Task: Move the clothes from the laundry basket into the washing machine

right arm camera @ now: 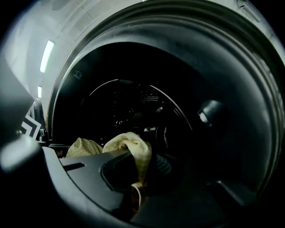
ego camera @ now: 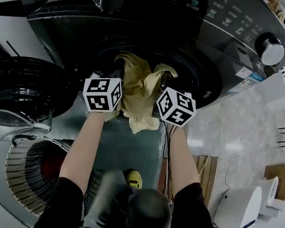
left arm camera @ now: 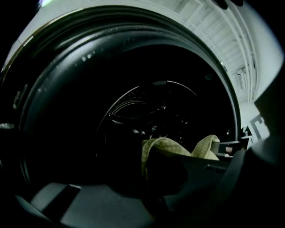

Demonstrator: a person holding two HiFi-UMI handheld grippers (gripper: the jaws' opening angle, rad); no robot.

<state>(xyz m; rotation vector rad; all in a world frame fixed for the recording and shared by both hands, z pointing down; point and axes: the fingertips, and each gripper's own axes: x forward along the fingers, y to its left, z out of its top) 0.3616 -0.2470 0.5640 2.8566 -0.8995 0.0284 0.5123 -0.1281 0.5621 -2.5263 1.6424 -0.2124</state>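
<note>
A yellow checked garment (ego camera: 140, 89) hangs between my two grippers in front of the dark washing machine's round opening (ego camera: 184, 60). My left gripper (left arm camera: 162, 171), with its marker cube (ego camera: 103, 93), is shut on the garment's left part (left arm camera: 162, 147). My right gripper (right arm camera: 133, 178), with its cube (ego camera: 175, 106), is shut on the right part (right arm camera: 133, 153). Both point level into the dark drum (right arm camera: 133, 107). The cloth's top folds reach the opening and its lower end dangles between my forearms. The jaw tips are hidden by cloth and shadow.
The machine's round glass door (ego camera: 21, 96) stands open at the left. A white slatted laundry basket (ego camera: 20, 176) with something red inside sits at lower left. The control panel and knob (ego camera: 272, 50) are at top right. A white appliance (ego camera: 242, 211) stands at lower right.
</note>
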